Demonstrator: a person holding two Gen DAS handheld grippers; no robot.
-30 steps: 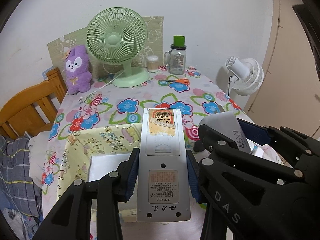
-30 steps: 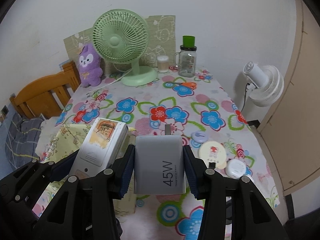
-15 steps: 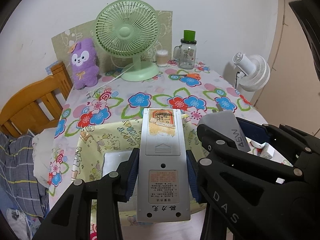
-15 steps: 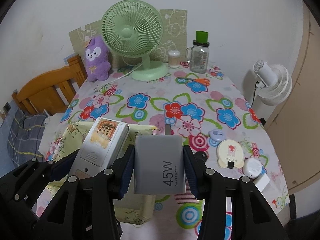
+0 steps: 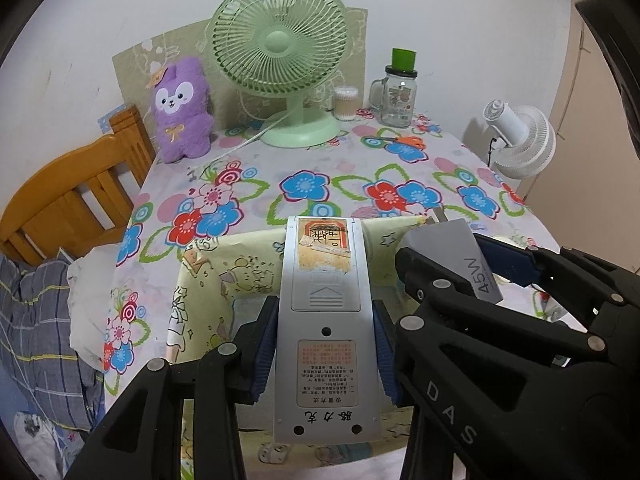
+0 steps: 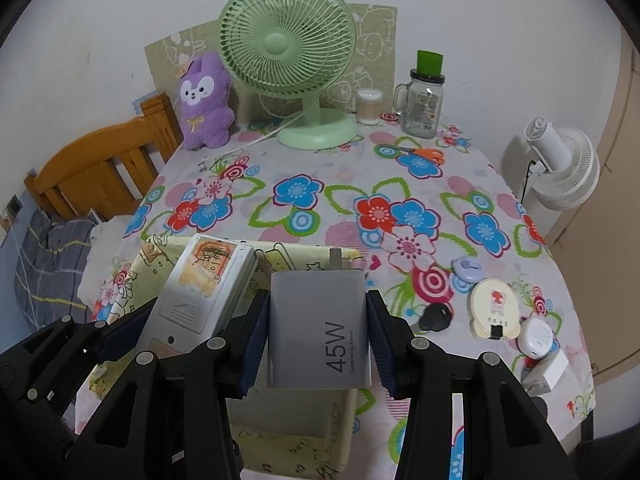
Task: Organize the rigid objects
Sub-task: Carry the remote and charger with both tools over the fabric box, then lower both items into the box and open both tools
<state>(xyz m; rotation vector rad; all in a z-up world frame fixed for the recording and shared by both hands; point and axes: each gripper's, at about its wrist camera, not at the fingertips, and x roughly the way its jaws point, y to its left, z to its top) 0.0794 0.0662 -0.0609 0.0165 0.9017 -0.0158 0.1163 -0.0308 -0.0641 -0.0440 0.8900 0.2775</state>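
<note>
Your left gripper (image 5: 324, 354) squeezes the long grey plastic remote (image 5: 326, 320) between its fingers. Your right gripper (image 6: 318, 342) squeezes the grey square 45W charger (image 6: 318, 330). Both hang above the yellow cartoon-print box (image 6: 296, 436) on the flowery surface (image 6: 340, 184).

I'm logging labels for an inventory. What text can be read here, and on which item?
"45W": grey charger block in the right gripper.
"Designed by Xiaomi", small: same charger.
"DAS": the right gripper's black arm.
Chinese print on the grey remote in the left gripper: too small to read.
</note>
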